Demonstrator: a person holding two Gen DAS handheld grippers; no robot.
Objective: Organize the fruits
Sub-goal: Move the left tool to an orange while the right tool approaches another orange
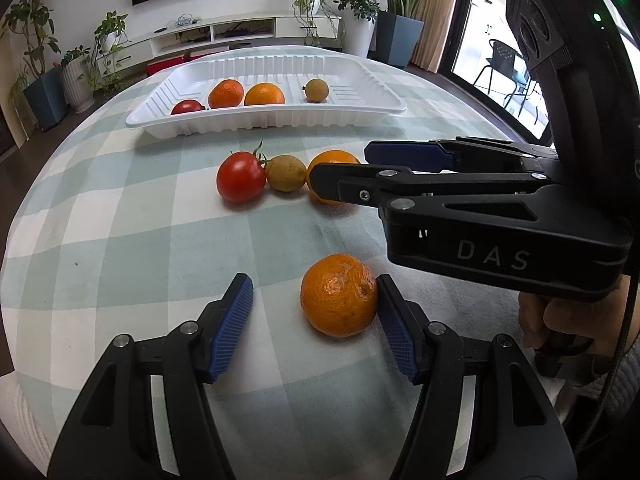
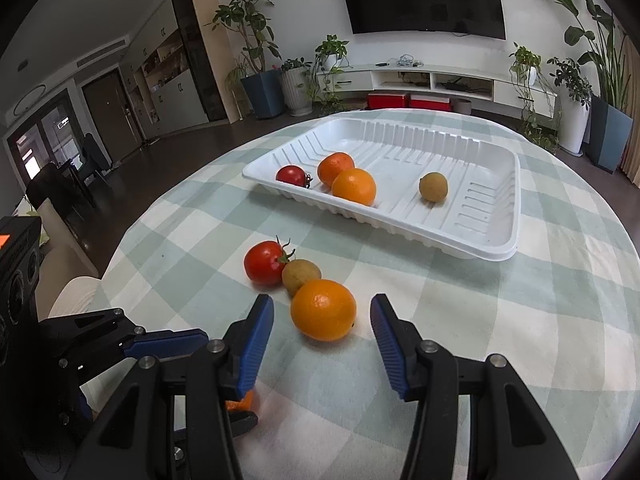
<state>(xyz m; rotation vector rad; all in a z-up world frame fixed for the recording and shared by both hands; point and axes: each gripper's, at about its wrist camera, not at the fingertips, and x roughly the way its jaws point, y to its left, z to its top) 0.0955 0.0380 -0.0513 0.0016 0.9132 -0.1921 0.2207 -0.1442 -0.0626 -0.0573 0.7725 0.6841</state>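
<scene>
Both grippers sat low over the checked tablecloth (image 1: pixel 120 240), each lined up on its own citrus.

Left gripper (image 1: pixel 314 312): jaws spread wide, holding nothing. A dimpled mandarin (image 1: pixel 339 295) lay on the cloth between the pads, touching or nearly touching the right-hand pad; the left-hand pad stood well apart from it.

Right gripper (image 2: pixel 322 332): jaws likewise open and empty, with a smooth orange (image 2: pixel 323 310) between the fingertips, a gap on either side. Just beyond it, at 11 o'clock, a small yellow-brown fruit (image 2: pixel 301 276) touched the orange, and a red tomato (image 2: pixel 265 262) with its stem touched that in turn.

The white tray (image 2: pixel 496 240) lay at 12 to 1 o'clock, well apart, already holding a tomato, two oranges and one yellow-brown fruit.

Judgement: partway through; four fruits were still loose on the cloth. The step in hand looked like the approach before the grasp. Next, each gripper needed to close squarely on its fruit. The left one should centre first, or the mandarin might roll. The right should lift without nudging the neighbouring fruit.
</scene>
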